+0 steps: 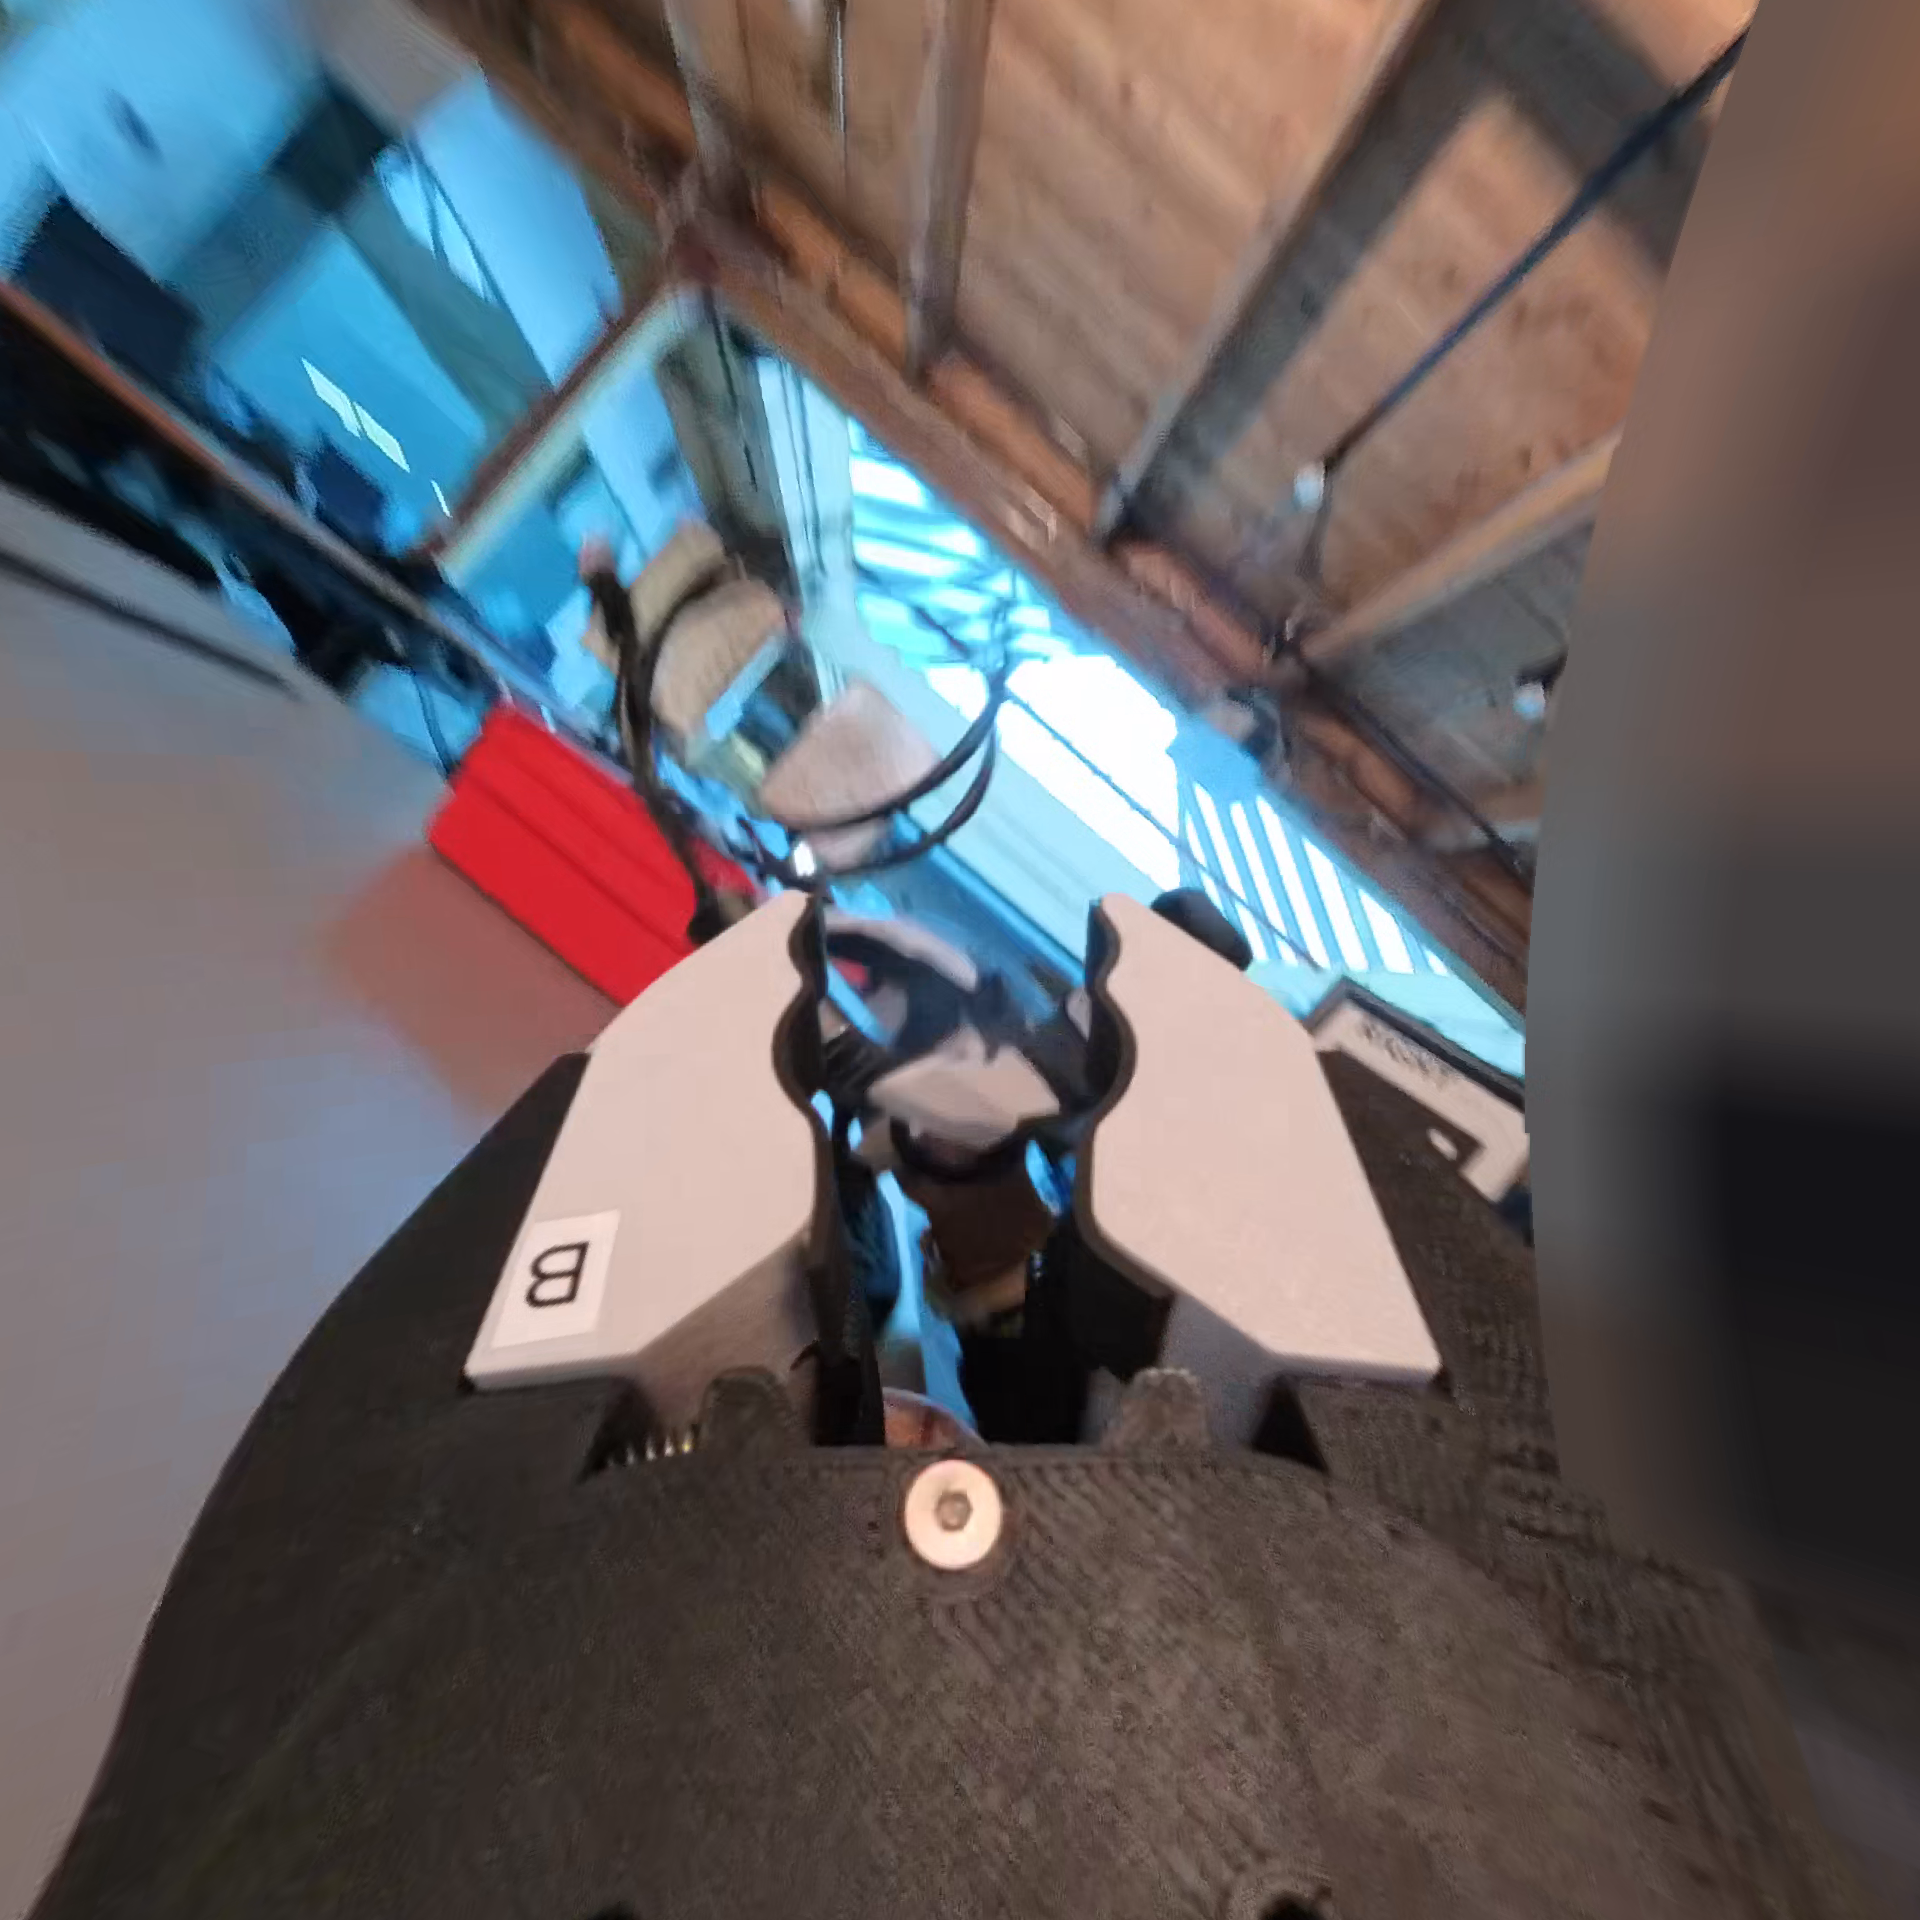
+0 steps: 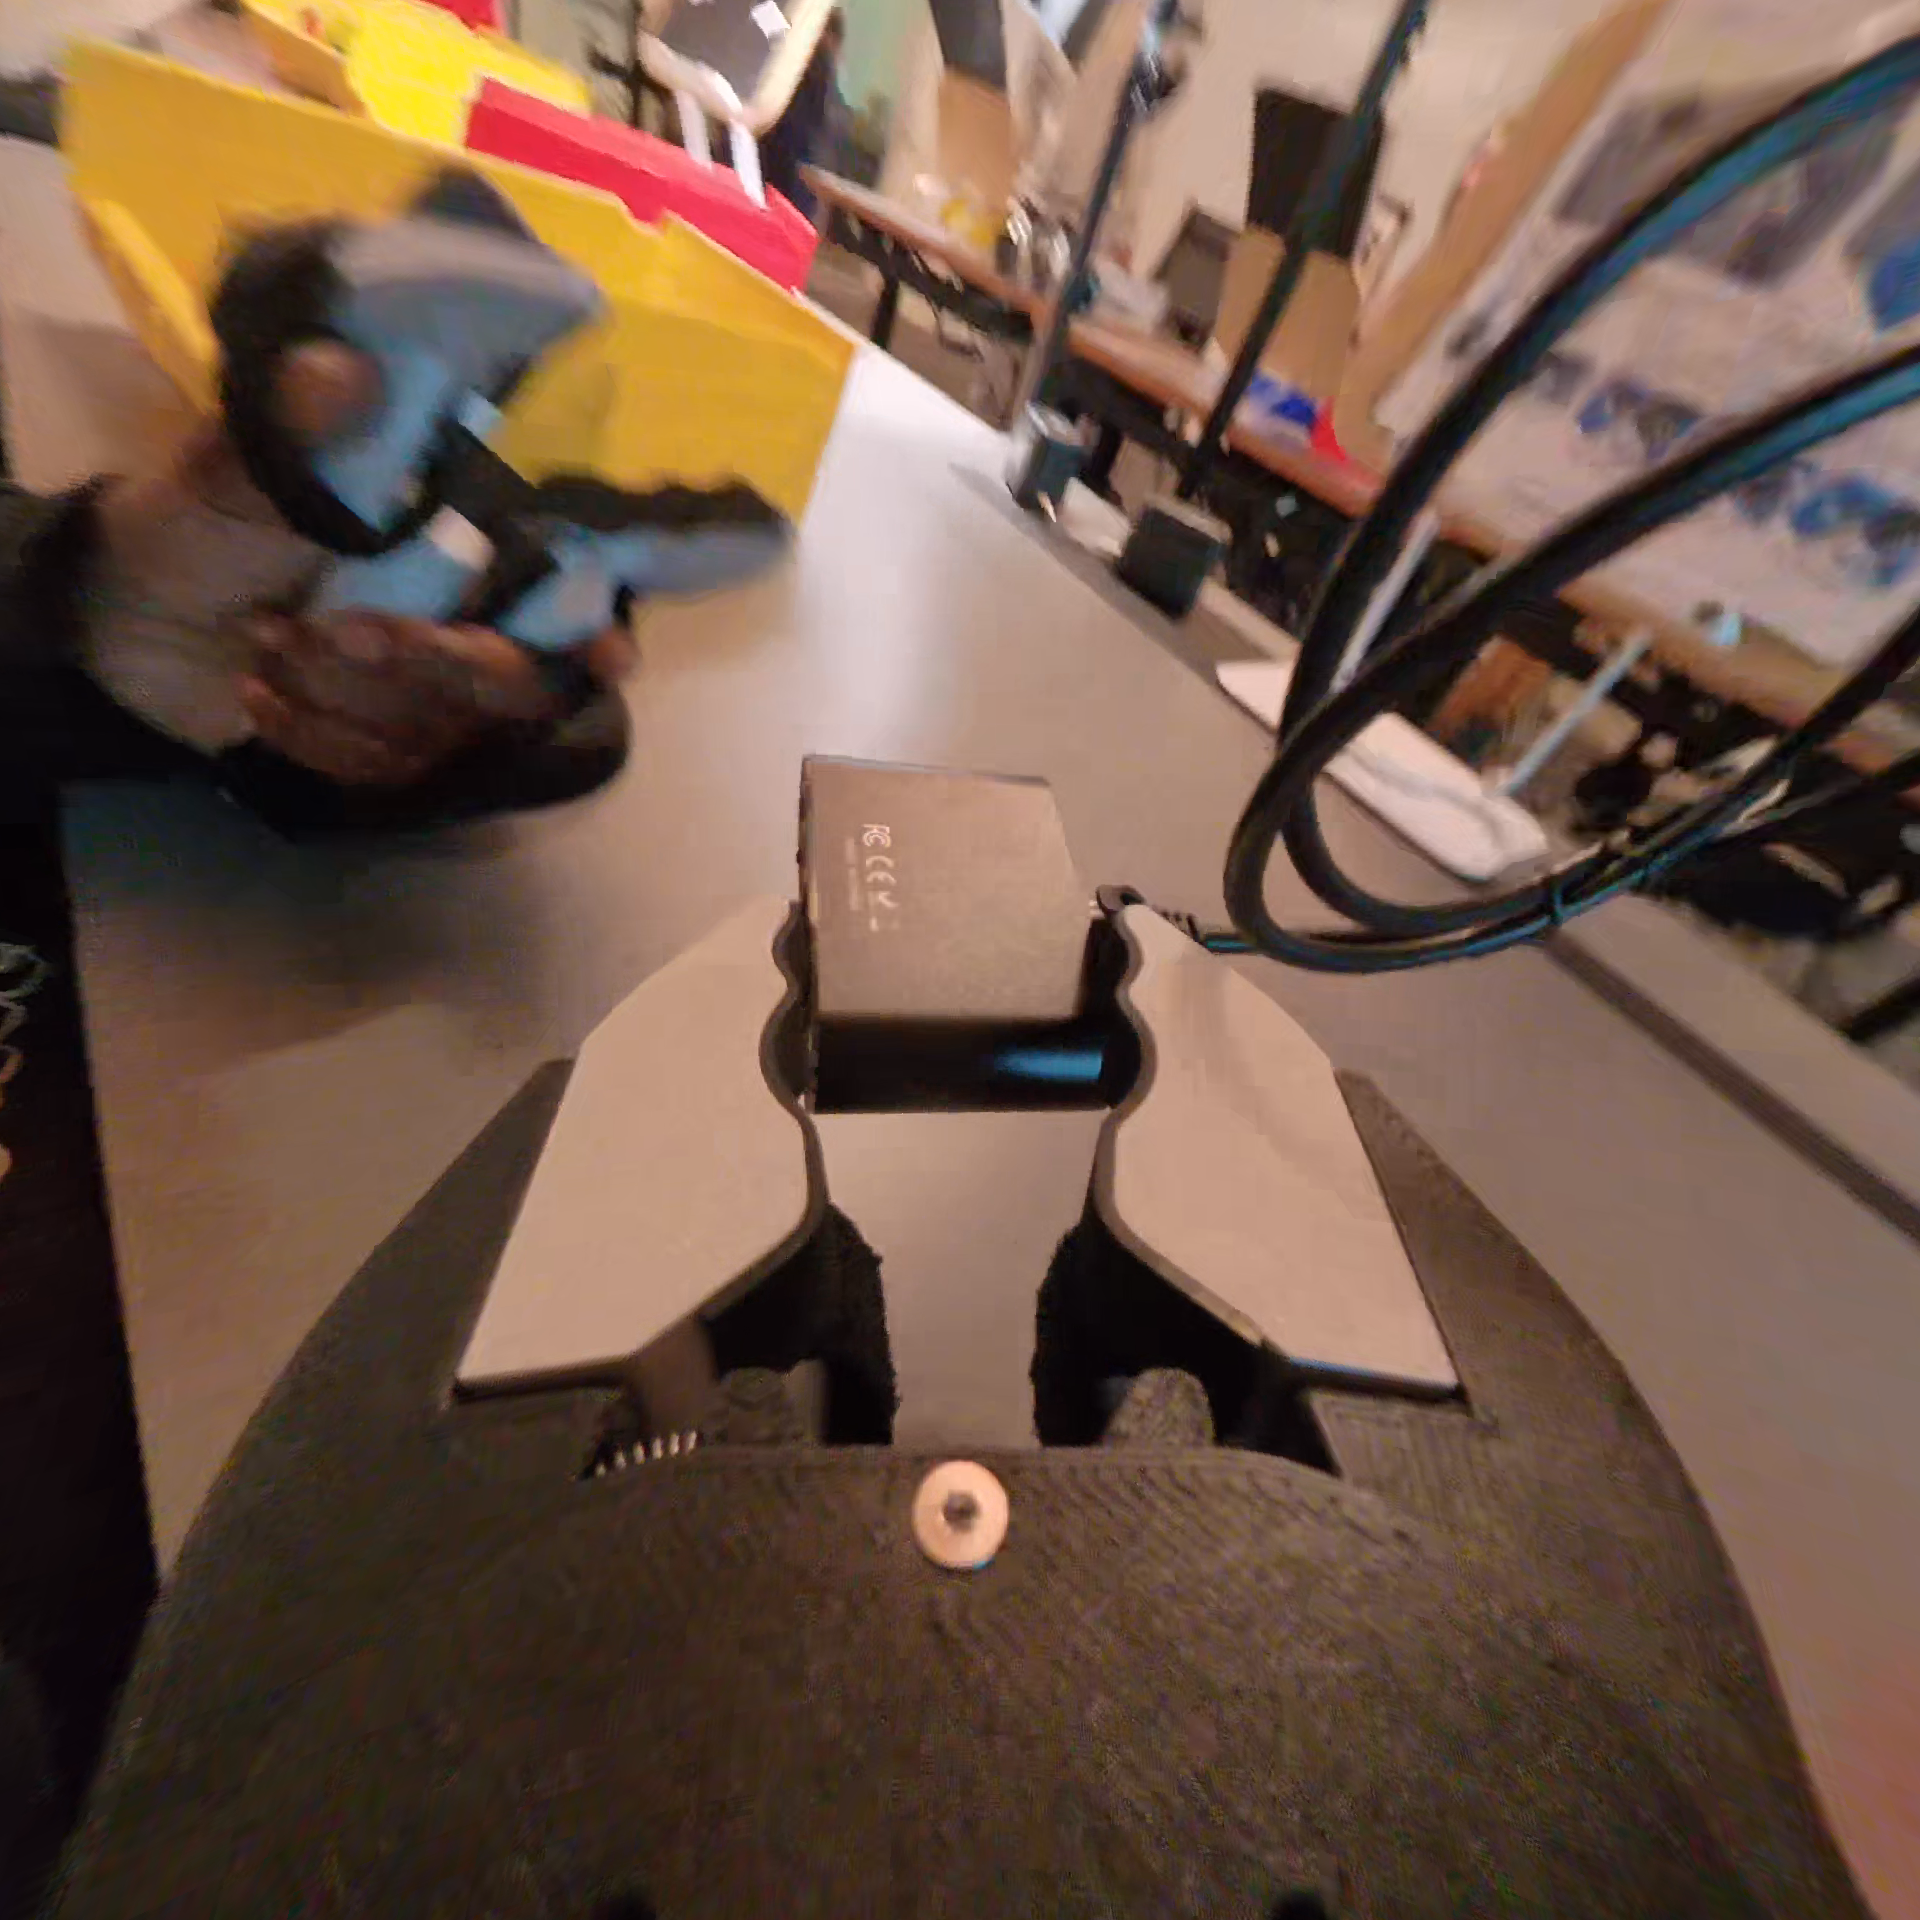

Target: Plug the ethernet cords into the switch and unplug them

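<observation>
You have a grey table [image 2: 935, 582] under you, smooth and matte, running away towards its far edge. Along its left side stand yellow bins [image 2: 665, 343], and past them a red bin [image 2: 665, 177]; in your left wrist view the red bin [image 1: 561, 842] sits at the table's far edge, throwing a reddish sheen on the surface. Beyond the table's right edge a long wooden bench [image 2: 1174, 364] on dark legs runs back into the room, with cardboard boxes [image 2: 1288, 301] on it. Overhead you see a ceiling of wooden boards [image 1: 1195, 260] and beams. Bright bluish daylight comes through the windows [image 1: 1091, 748]. The far walls are pale.
</observation>
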Available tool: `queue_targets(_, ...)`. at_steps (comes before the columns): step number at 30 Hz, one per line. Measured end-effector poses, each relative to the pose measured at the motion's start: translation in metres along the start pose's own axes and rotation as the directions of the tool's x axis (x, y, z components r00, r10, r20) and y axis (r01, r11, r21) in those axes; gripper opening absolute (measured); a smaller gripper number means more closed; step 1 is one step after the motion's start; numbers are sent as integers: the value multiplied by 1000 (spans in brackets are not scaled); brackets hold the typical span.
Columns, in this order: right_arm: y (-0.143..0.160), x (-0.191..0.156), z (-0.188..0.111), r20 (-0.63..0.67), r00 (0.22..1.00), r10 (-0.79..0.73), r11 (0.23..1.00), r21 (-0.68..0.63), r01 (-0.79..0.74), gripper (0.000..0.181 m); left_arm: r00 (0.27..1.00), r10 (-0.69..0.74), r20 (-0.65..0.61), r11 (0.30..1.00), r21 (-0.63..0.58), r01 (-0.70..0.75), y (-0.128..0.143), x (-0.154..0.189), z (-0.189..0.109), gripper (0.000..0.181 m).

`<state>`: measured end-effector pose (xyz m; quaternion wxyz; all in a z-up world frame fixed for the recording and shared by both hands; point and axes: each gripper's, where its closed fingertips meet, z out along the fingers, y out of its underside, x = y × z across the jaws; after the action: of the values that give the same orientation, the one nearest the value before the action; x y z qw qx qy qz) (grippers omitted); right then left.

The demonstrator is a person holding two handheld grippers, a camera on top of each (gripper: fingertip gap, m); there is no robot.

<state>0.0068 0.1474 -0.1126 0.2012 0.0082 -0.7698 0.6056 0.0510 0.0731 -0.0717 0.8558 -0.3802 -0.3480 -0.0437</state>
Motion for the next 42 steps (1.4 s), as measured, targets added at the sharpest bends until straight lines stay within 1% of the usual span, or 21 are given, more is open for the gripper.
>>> queue_targets(1, 8, 6, 0, -20, 999, 26, 999, -35, -27, 50, 999, 42, 13, 997, 71, -43, -12, 1, -5, 47)
queue_targets(2, 8, 9, -1, -20, 999, 42, 999, -10, -42, 0, 996, 89, 31, 988, 125, -93, -22, 2, -10, 47)
queue_targets(3, 5, 15, -3, -42, 997, 68, 997, 37, -66, 0, 989, 139, 50, 977, 158, -145, -28, 4, -13, 47)
queue_targets(4, 11, 20, -3, -57, 995, 80, 997, 7, -79, 0, 980, 186, 65, 965, 175, -195, -32, 7, -15, 47)
queue_targets(6, 32, 28, -2, -101, 995, 5, 992, -127, -18, 0, 964, 254, 81, 947, 181, -265, -33, 11, -16, 47)
queue_targets(7, 35, 27, -2, -97, 995, -7, 990, -137, -7, 0, 959, 271, 80, 943, 180, -281, -32, 13, -16, 47)
queue_targets(9, 35, 23, -1, -65, 997, 30, 991, -130, -38, 0, 955, 285, 78, 941, 166, -295, -30, 14, -15, 47)
queue_targets(11, 35, 26, -2, -69, 997, 36, 991, -126, -45, 0, 951, 300, 80, 938, 155, -309, -28, 14, -14, 47)
queue_targets(15, 36, 26, -2, -35, 994, 101, 989, -109, -104, 7, 941, 327, 89, 934, 120, -336, -23, 13, -11, 45)
queue_targets(17, 35, 28, -3, -36, 992, 119, 988, -92, -122, 22, 925, 366, 100, 923, 89, -374, -18, 13, -8, 45)
queue_targets(24, 36, 34, -5, -46, 983, 178, 981, -66, -180, 41, 824, 555, 118, 831, -36, -555, 2, 14, 1, 45)
queue_targets(29, 41, 34, -2, -51, 982, 181, 978, -94, -185, 53, 790, 600, 121, 800, -75, -596, 7, 13, 2, 45)
queue_targets(31, 42, 33, -1, -49, 984, 171, 979, -108, -175, 56, 773, 625, 111, 780, -127, -612, 13, 13, 3, 45)
queue_targets(32, 43, 33, 0, -44, 984, 171, 978, -112, -175, 58, 754, 648, 109, 759, -173, -627, 15, 13, 3, 46)
queue_targets(33, 43, 33, 0, -43, 983, 178, 977, -111, -182, 59, 730, 674, 109, 733, -219, -644, 15, 14, 2, 49)
queue_targets(35, 42, 35, -1, -39, 978, 207, 973, -97, -210, 59, 677, 726, 118, 679, -281, -678, 7, 24, -3, 52)
queue_targets(37, 41, 37, -2, -34, 970, 239, 967, -83, -241, 60, 595, 789, 152, 608, -335, -720, -13, 38, -16, 52)
queue_targets(38, 40, 38, -3, -29, 968, 251, 965, -77, -252, 60, 529, 828, 188, 559, -359, -747, -29, 45, -27, 52)
queue_targets(39, 39, 38, -4, -26, 966, 258, 963, -69, -259, 60, 445, 866, 229, 501, -395, -770, -48, 50, -40, 52)
queue_targets(40, 38, 39, -4, -28, 965, 260, 963, -60, -262, 60, 351, 896, 273, 442, -458, -771, -68, 51, -58, 51)
queue_targets(42, 37, 40, -6, -35, 965, 258, 965, -44, -259, 59, 143, 925, 351, 346, -629, -696, -109, 47, -105, 52)
